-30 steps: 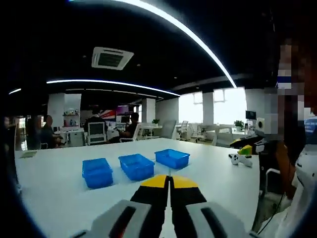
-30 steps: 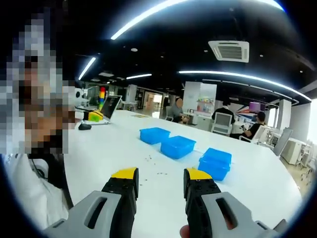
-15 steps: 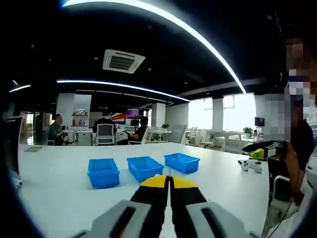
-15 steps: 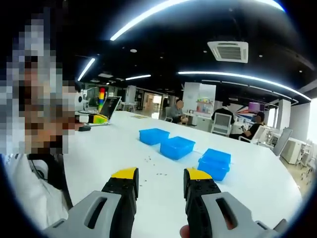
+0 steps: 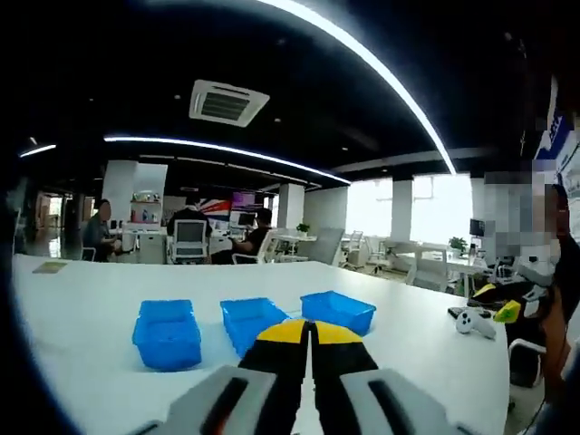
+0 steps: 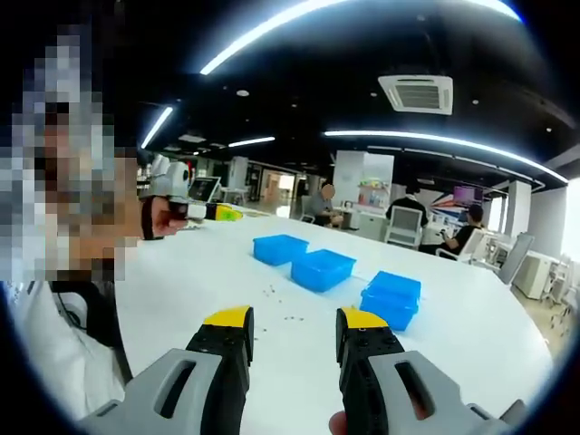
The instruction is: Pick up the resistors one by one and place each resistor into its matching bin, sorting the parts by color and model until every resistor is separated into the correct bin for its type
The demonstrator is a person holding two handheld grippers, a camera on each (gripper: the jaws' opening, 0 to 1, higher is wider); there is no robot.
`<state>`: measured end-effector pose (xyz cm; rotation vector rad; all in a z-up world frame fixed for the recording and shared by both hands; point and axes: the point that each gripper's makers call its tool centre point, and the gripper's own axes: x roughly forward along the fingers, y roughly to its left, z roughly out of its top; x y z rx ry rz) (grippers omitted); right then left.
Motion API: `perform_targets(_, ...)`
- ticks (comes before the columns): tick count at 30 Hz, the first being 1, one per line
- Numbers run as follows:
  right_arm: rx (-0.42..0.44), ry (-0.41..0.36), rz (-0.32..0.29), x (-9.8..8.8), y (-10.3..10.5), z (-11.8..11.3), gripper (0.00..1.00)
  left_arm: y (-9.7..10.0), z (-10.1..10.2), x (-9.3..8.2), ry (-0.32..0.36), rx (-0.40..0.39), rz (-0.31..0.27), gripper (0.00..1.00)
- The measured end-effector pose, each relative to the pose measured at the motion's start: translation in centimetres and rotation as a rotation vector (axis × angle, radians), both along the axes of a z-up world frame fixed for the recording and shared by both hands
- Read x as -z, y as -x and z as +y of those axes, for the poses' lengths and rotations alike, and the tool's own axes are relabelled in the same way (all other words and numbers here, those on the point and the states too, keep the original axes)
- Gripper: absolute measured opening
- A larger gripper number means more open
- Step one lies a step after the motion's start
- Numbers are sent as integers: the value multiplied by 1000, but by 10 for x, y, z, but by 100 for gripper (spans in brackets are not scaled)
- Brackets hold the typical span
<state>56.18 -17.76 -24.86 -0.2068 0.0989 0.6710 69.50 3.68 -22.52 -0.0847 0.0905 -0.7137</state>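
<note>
- The left gripper (image 5: 311, 328), at the bottom centre of the left gripper view, has its yellow-tipped black jaws pressed together with nothing between them.
- The right gripper (image 6: 295, 319), at the bottom of the right gripper view, has its jaws spread and empty.
- Three blue plastic bins (image 6: 324, 268) stand in a row on the white table (image 6: 471, 335), mid-frame.
- Tiny dark resistors (image 6: 271, 292) lie scattered on the tabletop just below the bins, above the right gripper's tips.
- The left gripper shows at the left of the right gripper view, held in a hand (image 6: 163, 217).
</note>
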Motion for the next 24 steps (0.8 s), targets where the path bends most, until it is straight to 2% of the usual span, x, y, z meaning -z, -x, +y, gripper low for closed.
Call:
perform_targets(4, -2, 1, 1, 1, 1, 1, 38, -26, -14, -7, 33, -13, 28, 5)
perform_targets(8, -1, 1, 0, 2, 1, 1, 38, -52, -27, -4, -16, -29, 29, 5)
perform_targets(12, 1, 0, 0, 2, 2, 0, 38, -84, -33, 8, -66, -56, 59, 5)
perform_targets(13, 3, 0, 0, 2, 2, 0, 38, -102, -32, 15, -87, -86, 76, 5)
perform_targets(18, -1, 2, -1, 3, 4, 2, 38, -145, -35, 36, -125, -134, 133, 5)
perform_targets(20, -4, 4, -3, 3, 5, 3, 38, -166, -30, 45, -187, -177, 134, 5)
perform_targets(22, -3, 4, -5, 3, 5, 3, 38, -181, -33, 50, -183, -179, 138, 5)
perform_targets(24, 0, 5, -6, 3, 5, 3, 38, -190, -35, 57, -162, -180, 168, 6)
